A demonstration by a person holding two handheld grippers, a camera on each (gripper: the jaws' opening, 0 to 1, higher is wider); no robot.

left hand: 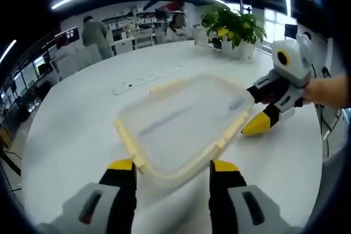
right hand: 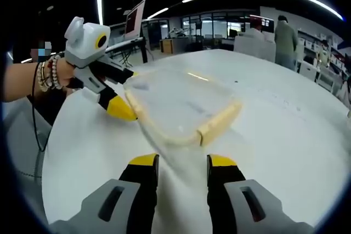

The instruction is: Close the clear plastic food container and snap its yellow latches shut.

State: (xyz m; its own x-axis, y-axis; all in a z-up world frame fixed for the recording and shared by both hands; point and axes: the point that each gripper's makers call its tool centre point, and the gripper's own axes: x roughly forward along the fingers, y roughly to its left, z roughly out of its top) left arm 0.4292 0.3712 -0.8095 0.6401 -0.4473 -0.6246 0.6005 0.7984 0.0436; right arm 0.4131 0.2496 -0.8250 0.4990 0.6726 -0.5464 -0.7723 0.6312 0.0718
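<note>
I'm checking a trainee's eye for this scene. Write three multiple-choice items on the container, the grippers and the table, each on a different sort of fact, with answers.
1. Where does the clear container rest?
A. On the white table
B. On a chair
C. Held in the air

2. What colour are the tips of the left gripper's fingers?
A. Red
B. Yellow
C. Green

3. How does the left gripper stand, seen in the left gripper view?
A. Shut on a latch
B. Open, fingers apart in front of the container's near edge
C. Shut on the potted plant

Answers: 1 A, the container lies flat on the tabletop. 2 B, both fingertips are yellow above black. 3 B, a clear gap separates the fingers, with nothing between them.
</note>
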